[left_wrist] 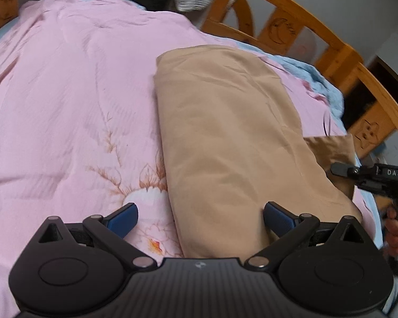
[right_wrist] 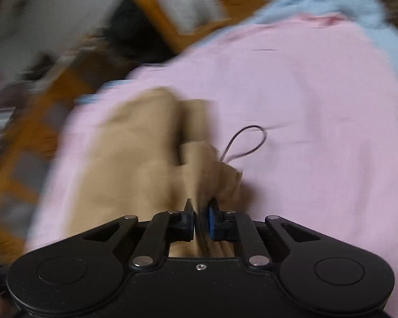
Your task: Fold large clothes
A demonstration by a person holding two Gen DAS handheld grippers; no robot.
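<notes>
Tan, smooth folded cloth garment (left_wrist: 225,137) lies on pink floral quilt (left_wrist: 66,92); right hand-held gripper (right_wrist: 202,216) pinches its bunched edge, left hand-held gripper (left_wrist: 200,218) gapes empty.

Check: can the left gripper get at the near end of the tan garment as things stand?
Probably yes. The left gripper has its jaws open right over the near end of the tan garment, with nothing between. The right gripper pinches a different corner, off to the side.

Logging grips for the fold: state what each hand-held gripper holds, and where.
Right hand-held gripper: shut on a bunched edge of the tan garment. Left hand-held gripper: open, holding nothing.
</notes>
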